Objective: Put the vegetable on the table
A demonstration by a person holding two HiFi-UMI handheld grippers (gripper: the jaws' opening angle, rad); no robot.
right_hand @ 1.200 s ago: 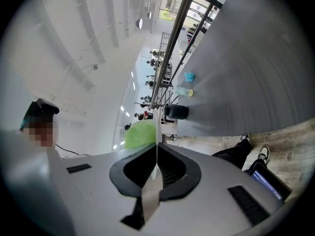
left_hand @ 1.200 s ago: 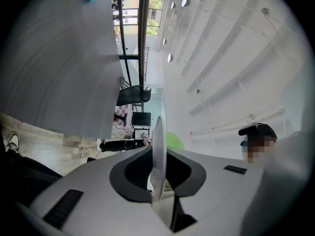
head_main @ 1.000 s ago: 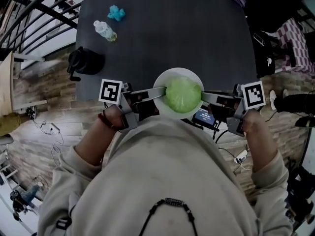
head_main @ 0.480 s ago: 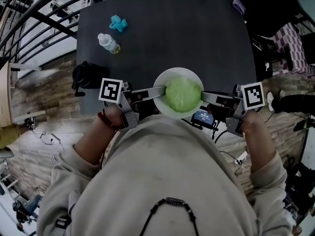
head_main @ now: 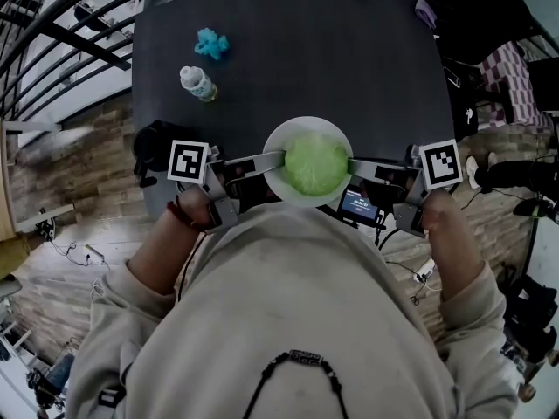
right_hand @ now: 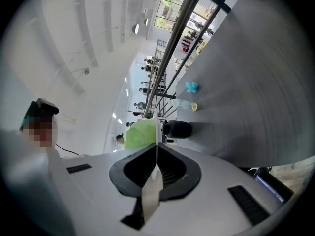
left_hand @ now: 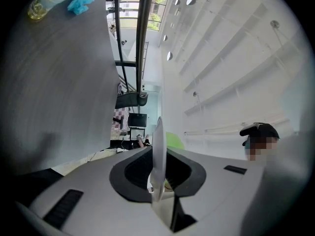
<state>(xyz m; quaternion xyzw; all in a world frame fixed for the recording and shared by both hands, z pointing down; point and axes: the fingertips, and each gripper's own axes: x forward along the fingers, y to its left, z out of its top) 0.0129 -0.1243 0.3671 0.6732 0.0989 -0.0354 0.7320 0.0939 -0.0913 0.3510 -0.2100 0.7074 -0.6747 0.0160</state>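
Left gripper (head_main: 281, 156) and right gripper (head_main: 351, 162) clamp opposite rims of the stiff white round plate (head_main: 301, 127) over the dark table's (head_main: 288, 51) near edge; its loose round green cabbage (head_main: 314, 166) could roll.

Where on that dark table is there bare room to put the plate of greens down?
Bare: the middle and right of the table, from the water bottle and blue toy across to the right edge, straight beyond the plate. Crowded: the left side, with bottle, toy and black jug.

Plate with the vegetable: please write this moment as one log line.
left gripper: shut on plate rim | right gripper: same, opposite rim | vegetable: on plate | plate: over near edge of table
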